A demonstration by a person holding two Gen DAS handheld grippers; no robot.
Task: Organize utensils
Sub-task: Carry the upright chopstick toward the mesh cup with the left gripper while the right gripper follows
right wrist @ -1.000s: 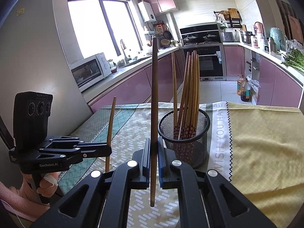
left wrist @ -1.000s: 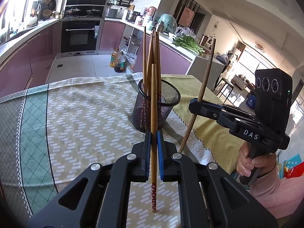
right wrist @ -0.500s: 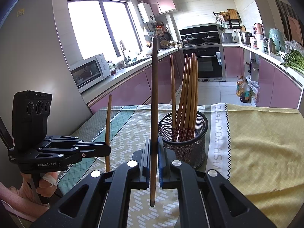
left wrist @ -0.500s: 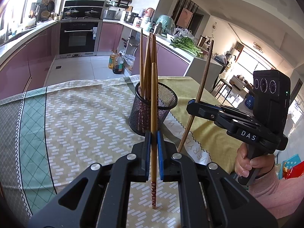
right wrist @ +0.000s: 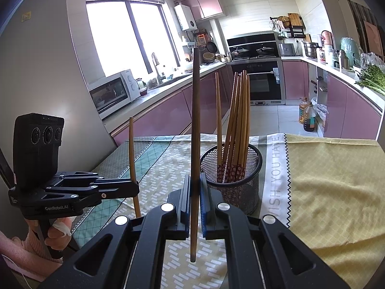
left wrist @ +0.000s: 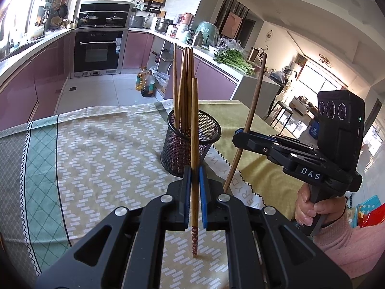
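A black mesh cup (left wrist: 190, 142) (right wrist: 232, 172) stands on the table with several wooden chopsticks (left wrist: 184, 89) (right wrist: 237, 120) upright in it. My left gripper (left wrist: 195, 171) (right wrist: 134, 189) is shut on a light wooden chopstick (left wrist: 195, 130) (right wrist: 132, 149) held upright just in front of the cup, red patterned end down. My right gripper (right wrist: 195, 180) (left wrist: 237, 138) is shut on a darker brown chopstick (right wrist: 195, 125) (left wrist: 252, 110), also upright, to the right of the cup in the left wrist view.
A patterned green and yellow tablecloth (left wrist: 96, 149) (right wrist: 324, 180) covers the table. A person's hands in pink sleeves (left wrist: 310, 209) (right wrist: 55, 236) hold both grippers. Behind are purple kitchen cabinets, an oven (left wrist: 98, 50), oil bottles (left wrist: 144, 84) on the floor and a microwave (right wrist: 113, 92).
Both views have shifted slightly: the cup sits a little farther left and lower in the left wrist view than a second ago. Both grips are unchanged.
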